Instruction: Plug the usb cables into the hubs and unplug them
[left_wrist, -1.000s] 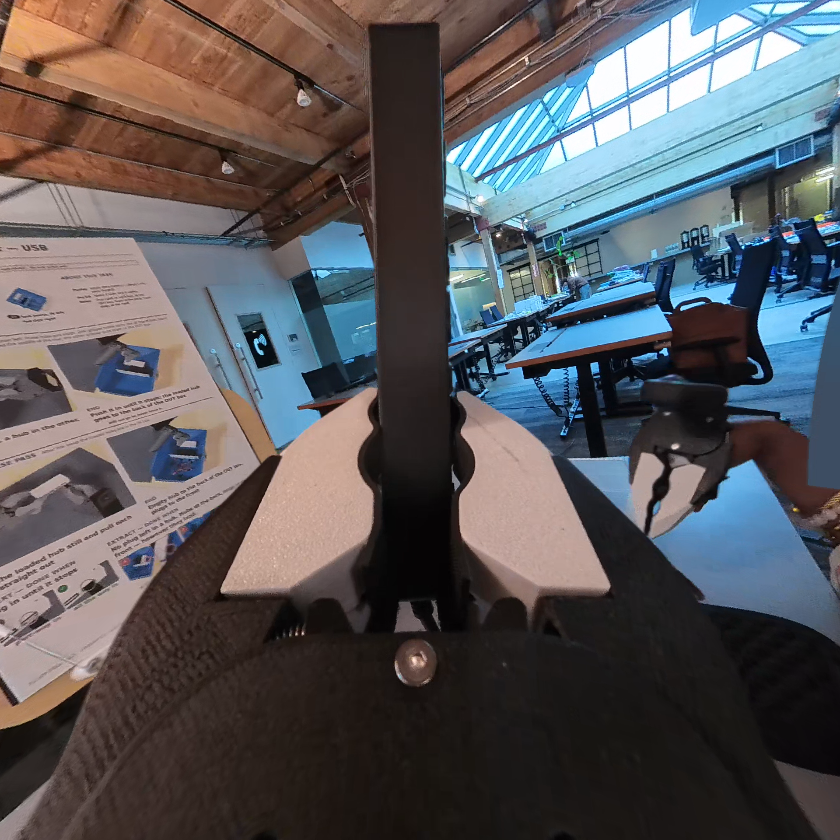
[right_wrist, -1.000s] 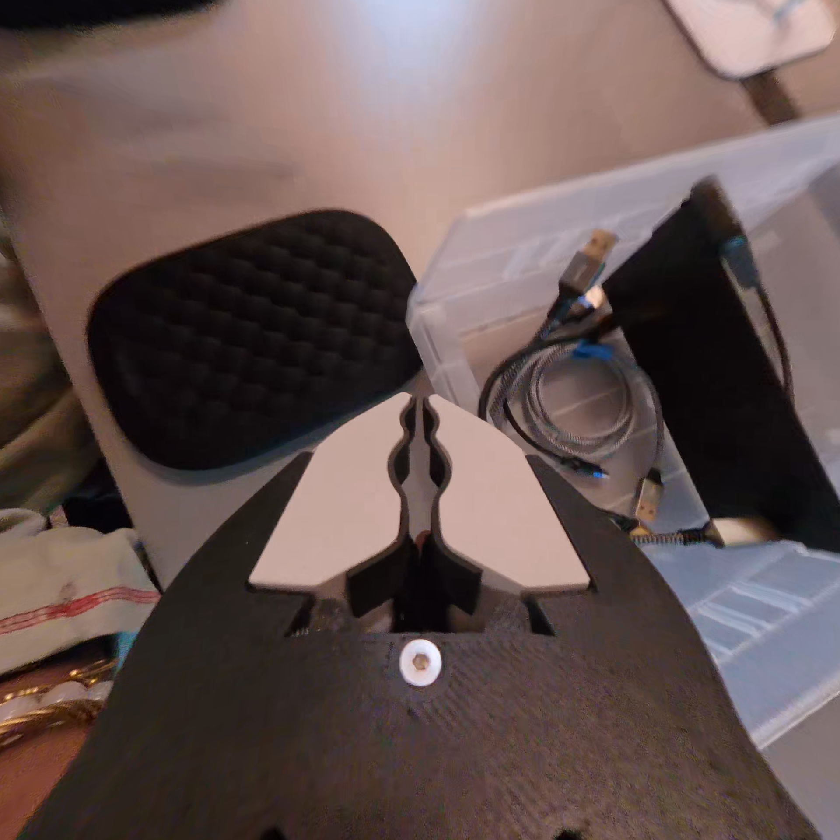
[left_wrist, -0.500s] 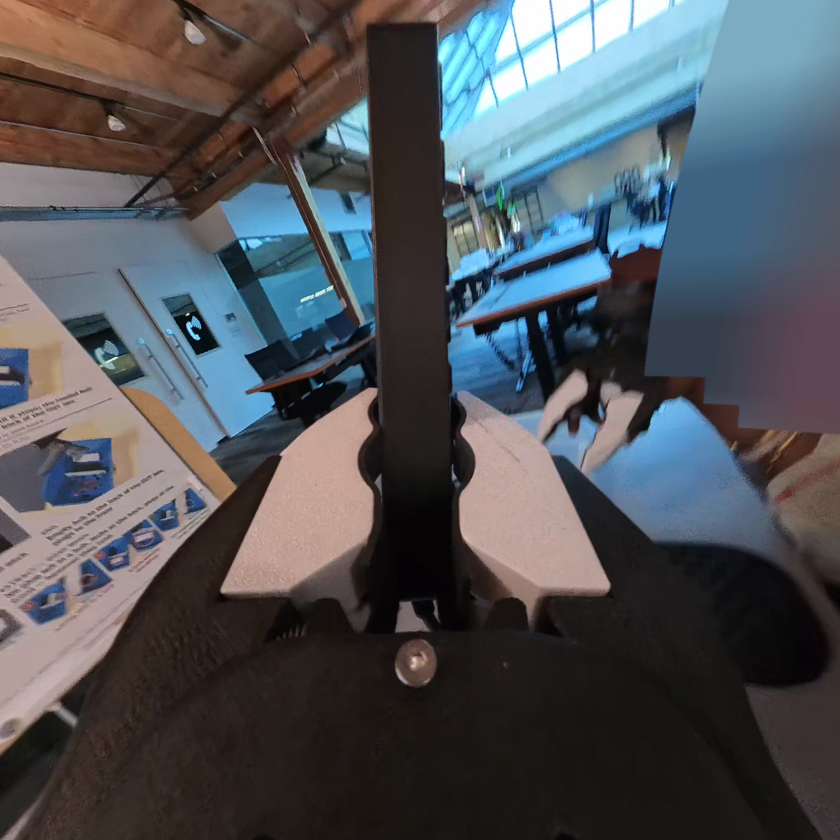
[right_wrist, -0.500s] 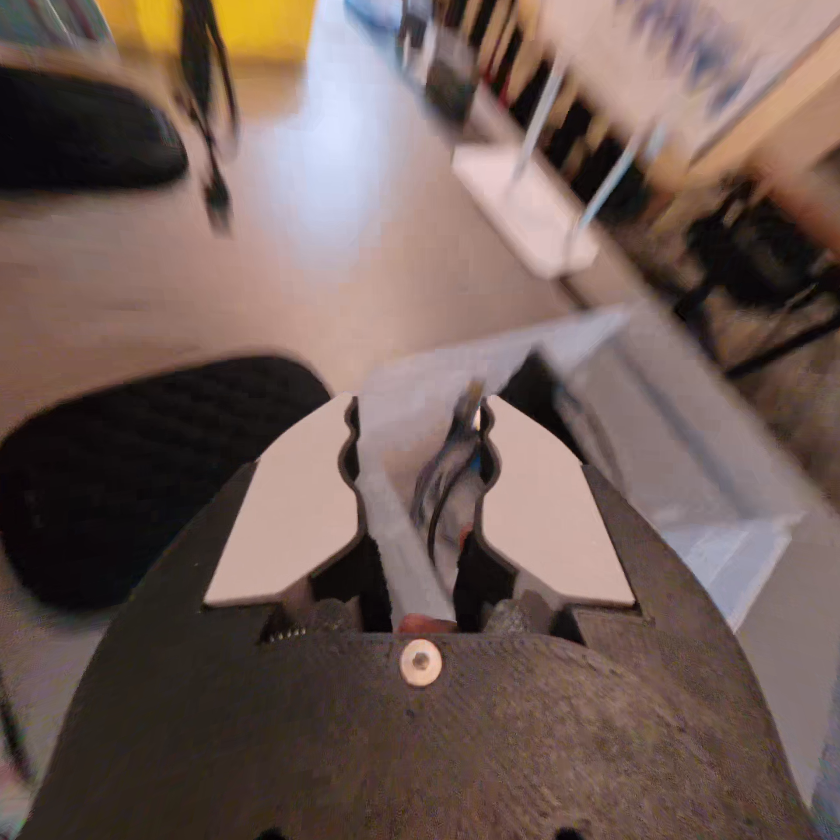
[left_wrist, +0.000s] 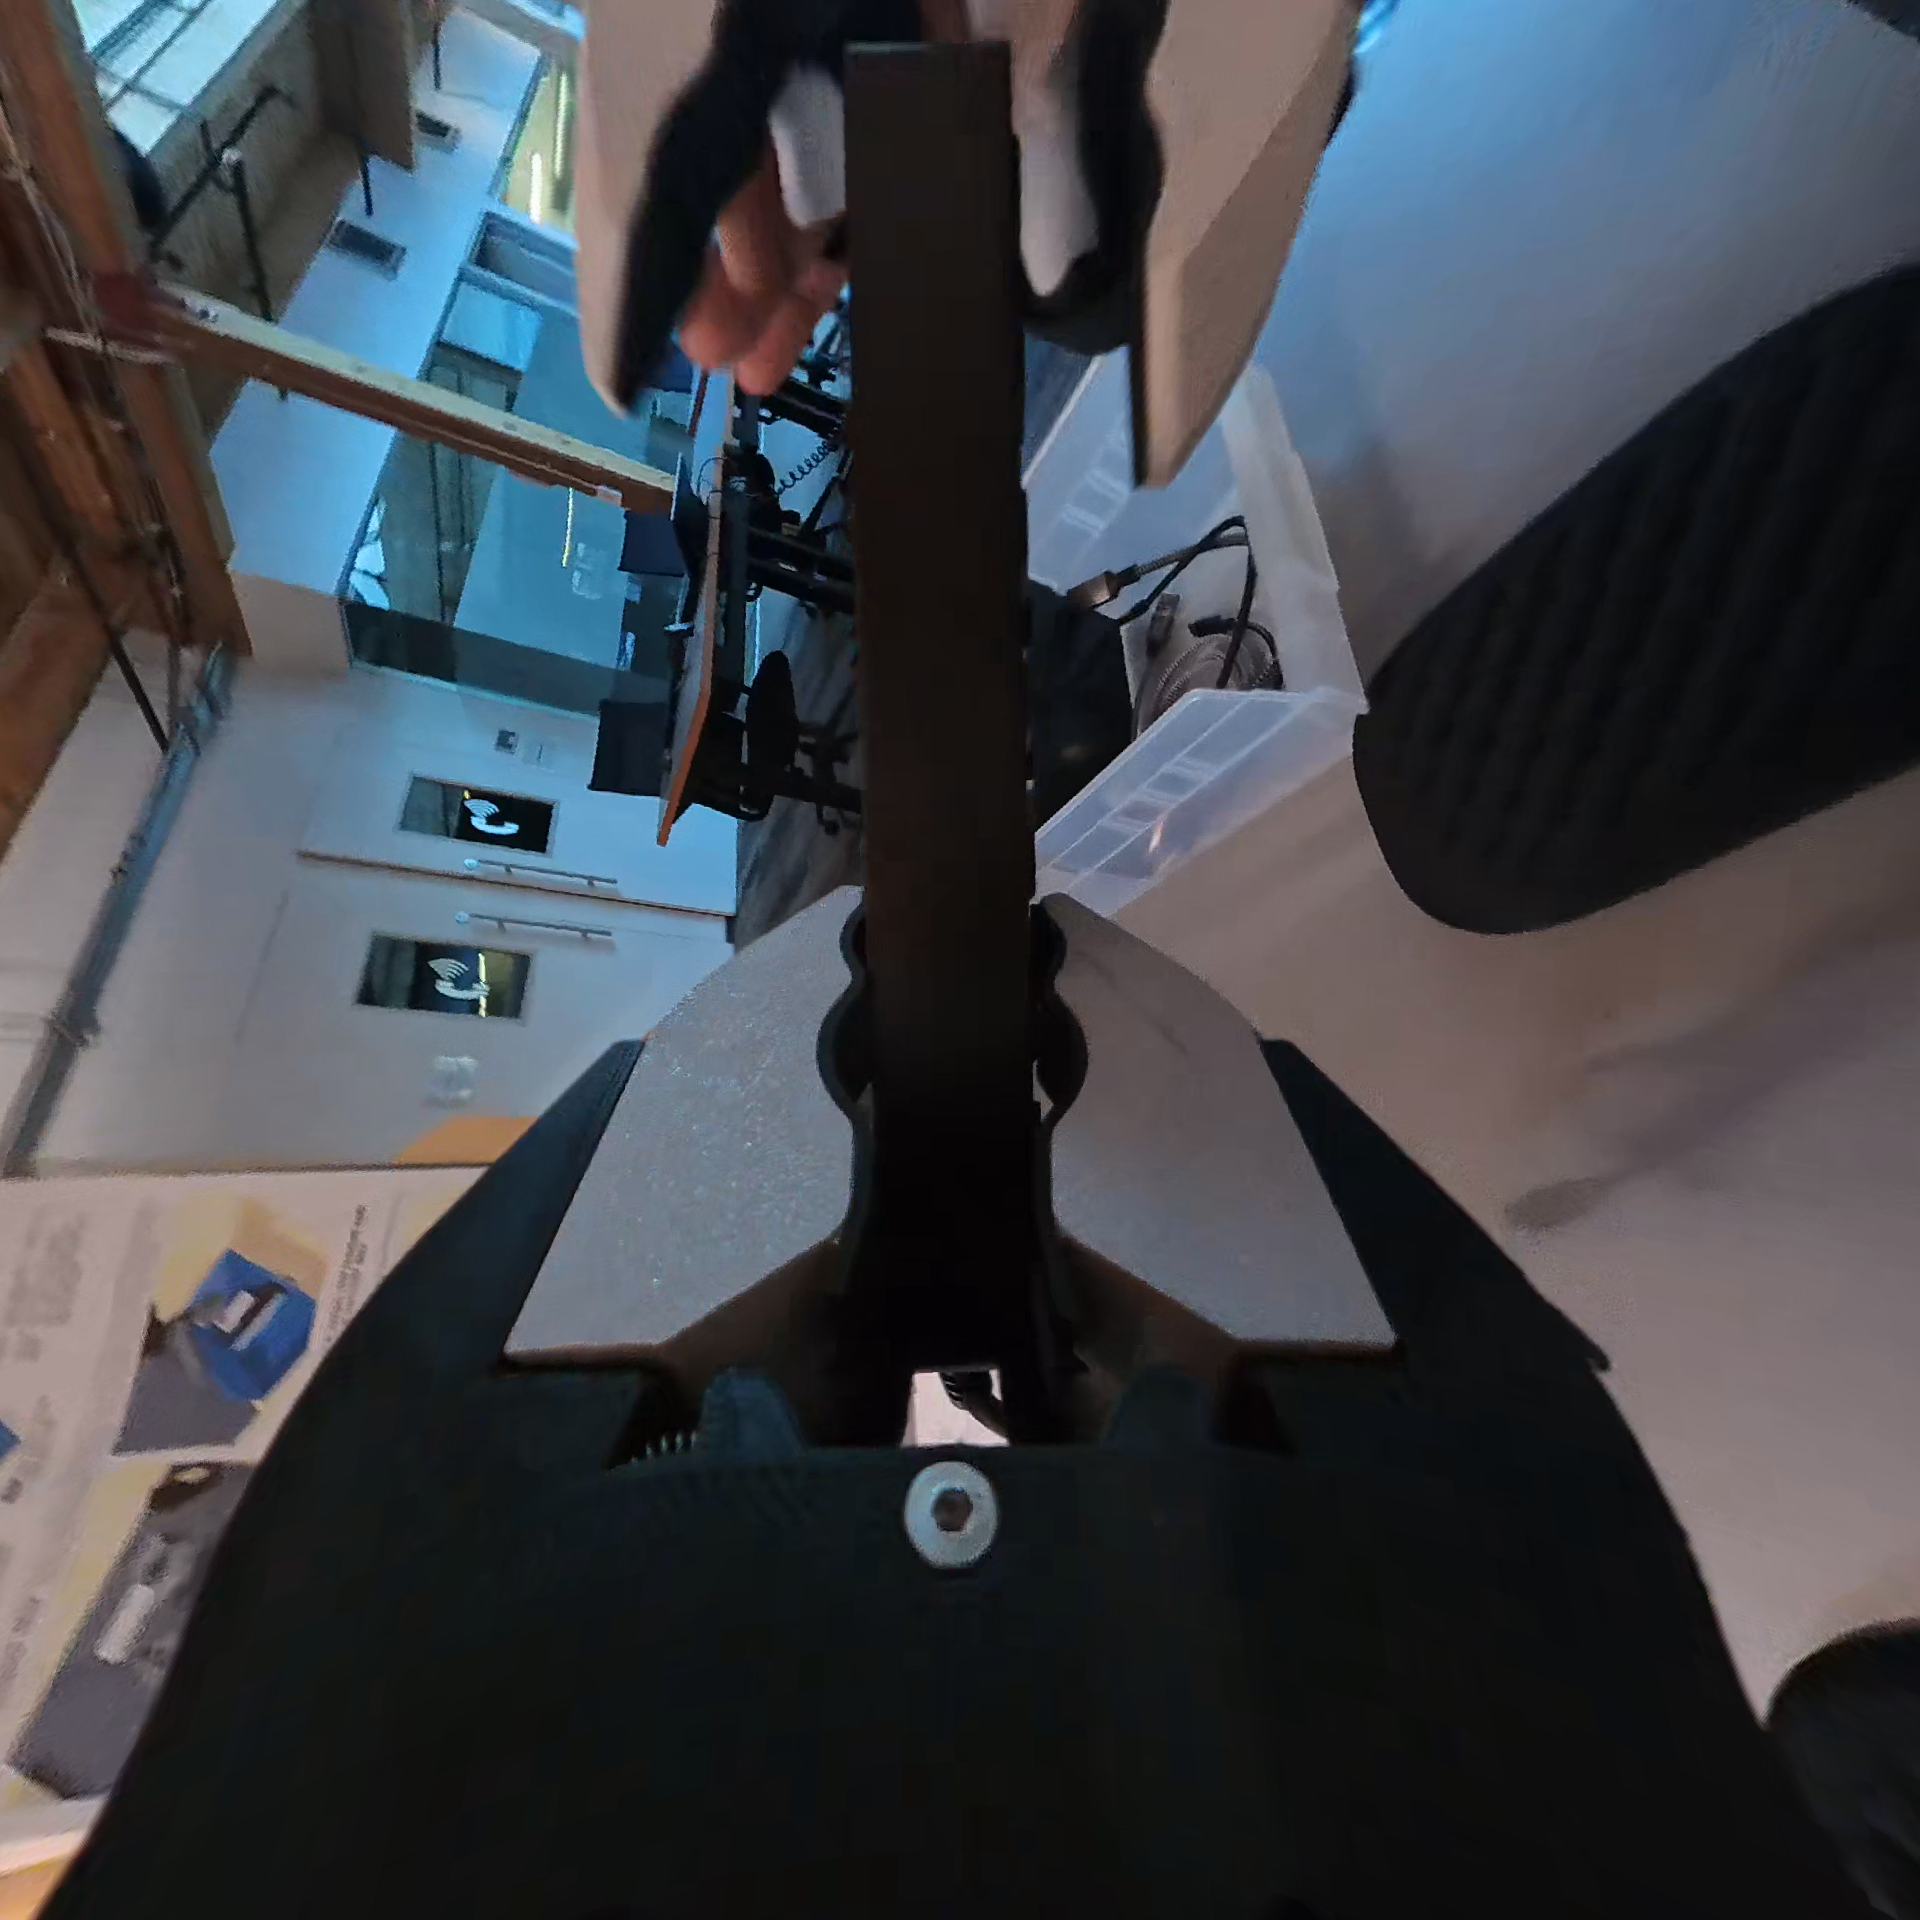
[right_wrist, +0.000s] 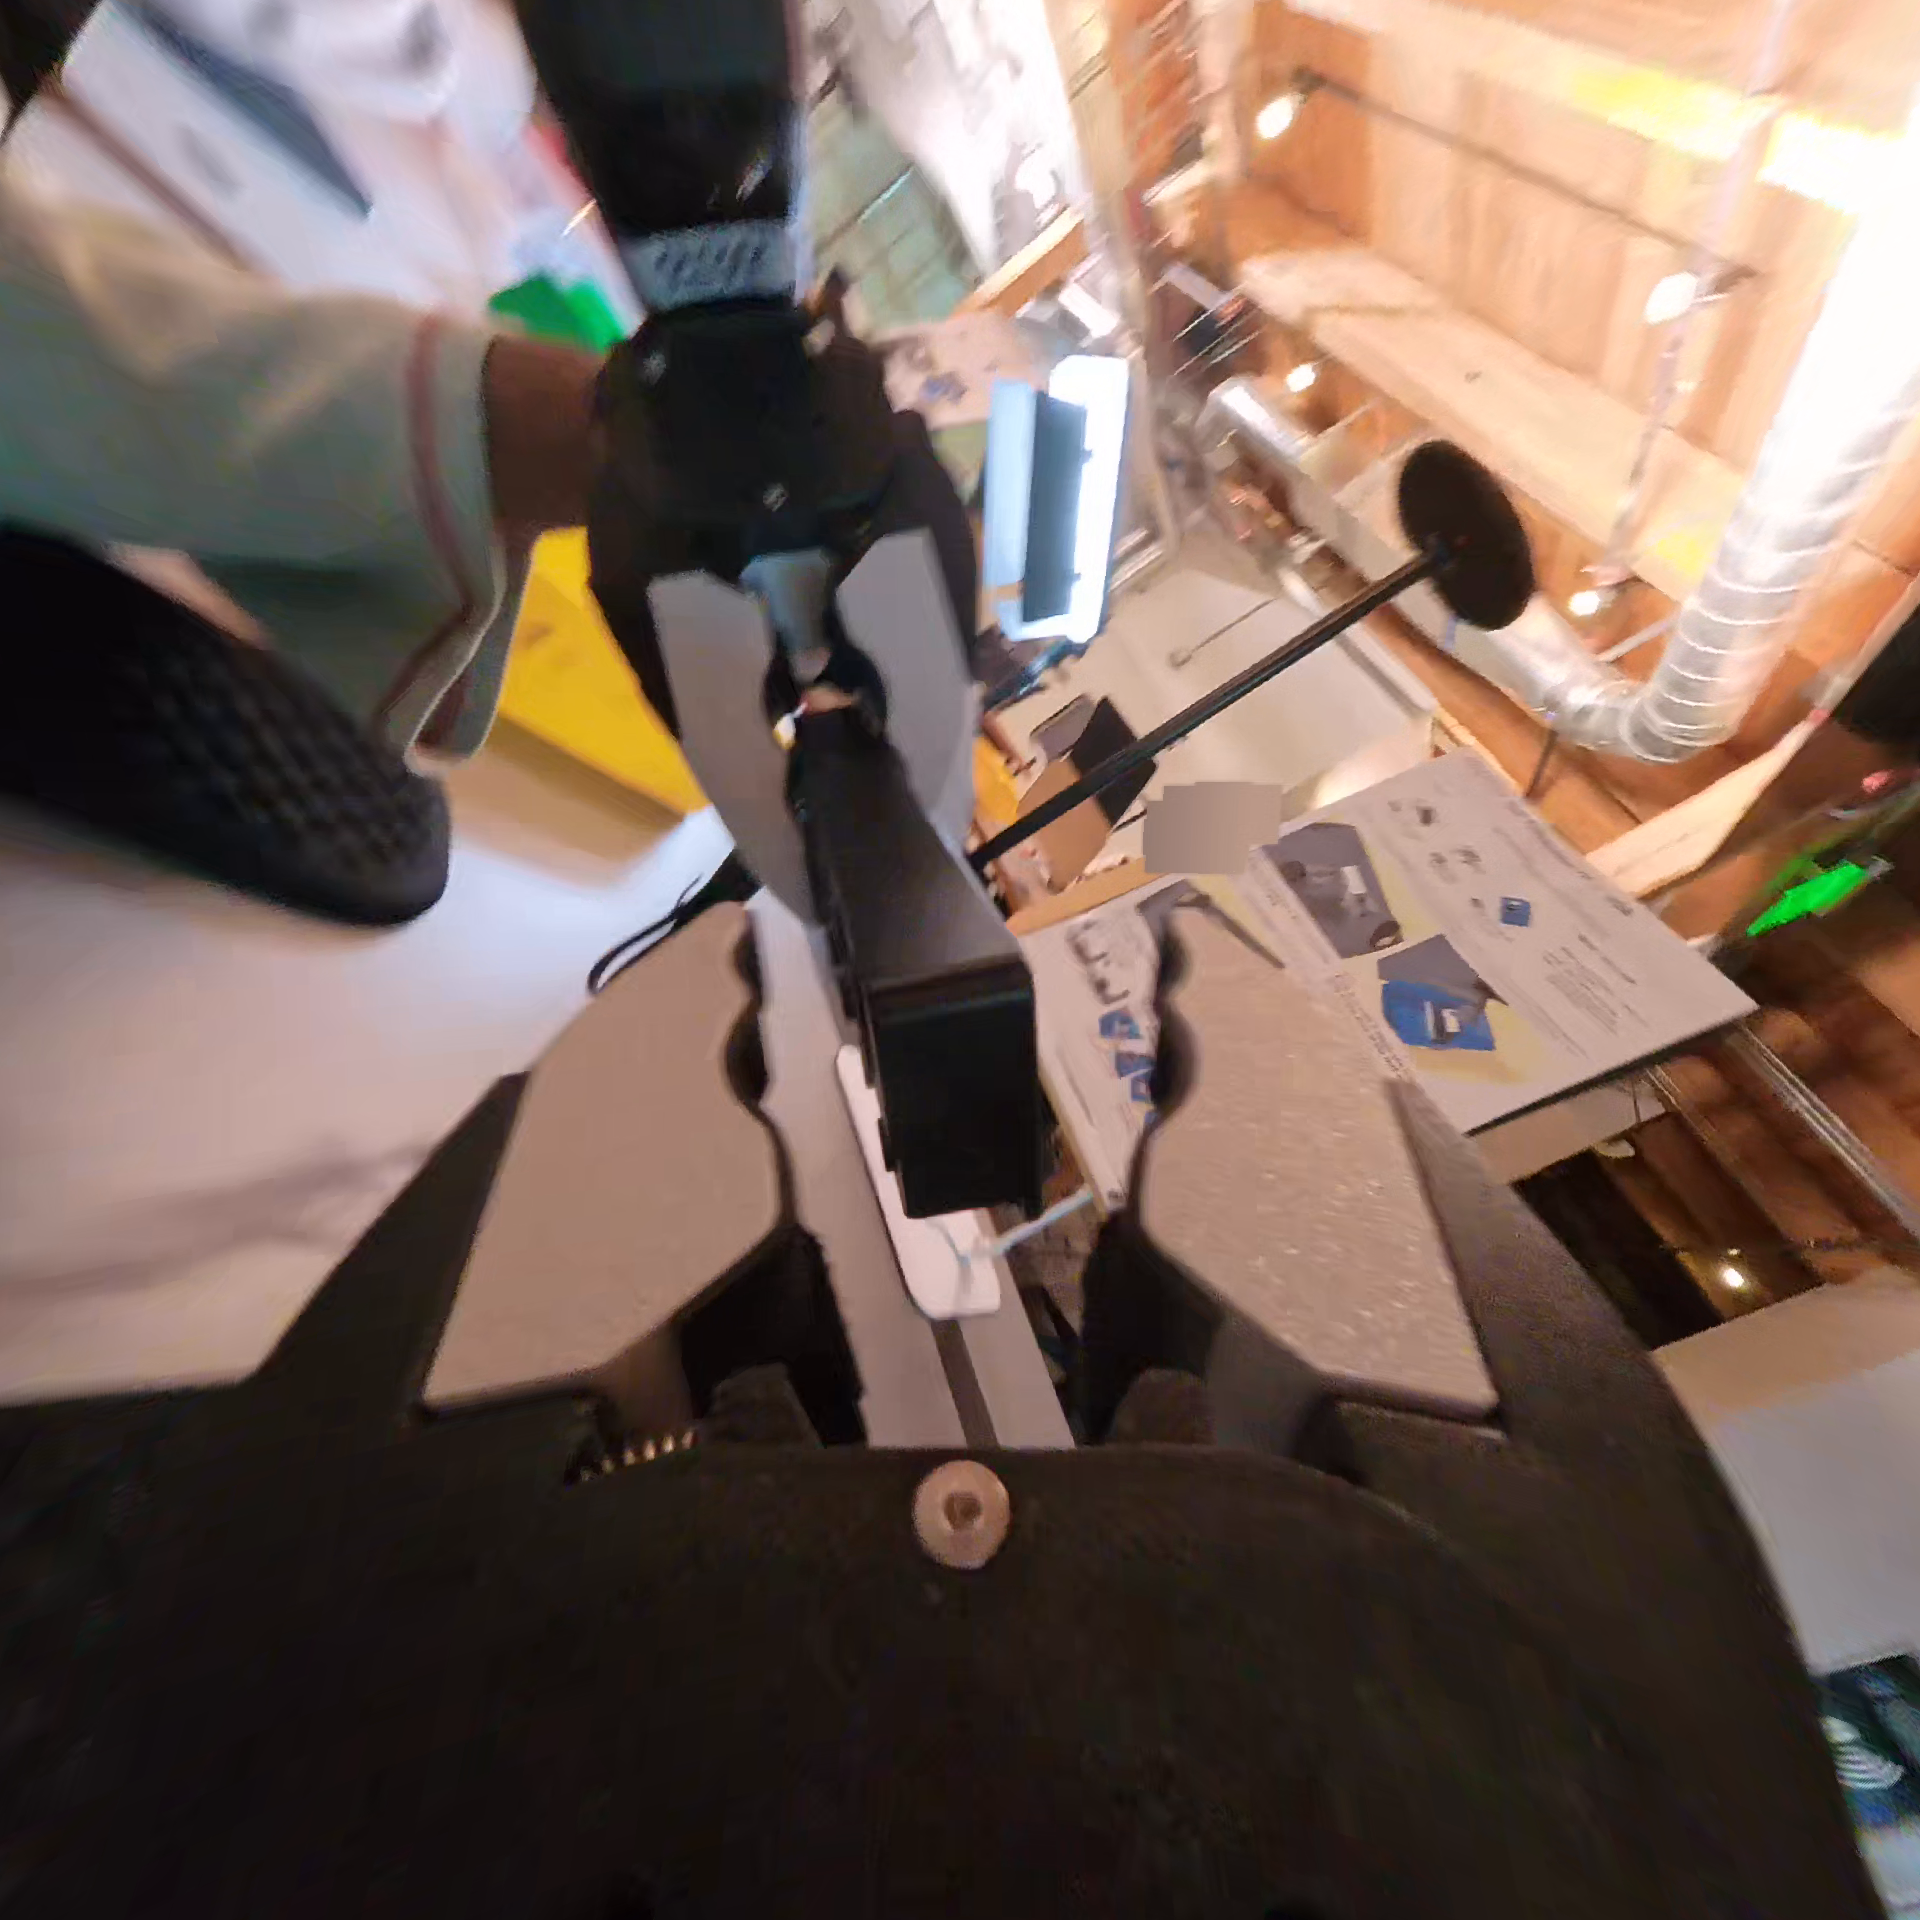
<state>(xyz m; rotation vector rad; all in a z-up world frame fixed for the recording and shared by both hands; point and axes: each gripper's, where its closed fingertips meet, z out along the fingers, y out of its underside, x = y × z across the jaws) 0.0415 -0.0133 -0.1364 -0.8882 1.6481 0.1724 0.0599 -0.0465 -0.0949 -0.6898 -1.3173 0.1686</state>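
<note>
The left gripper (left_wrist: 945, 997) is clamped on a long black bar (left_wrist: 935, 540), while the right gripper (right_wrist: 961, 1049), its fingers (right_wrist: 1288, 1174) spread wide, faces it head-on with the bar's far end between them, touching neither.

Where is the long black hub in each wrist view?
Left wrist view: the black hub runs up the centre, clamped in the left claw.
Right wrist view: its free end sits between the open right claw fingers.
Shared landmark: the instruction poster.
</note>
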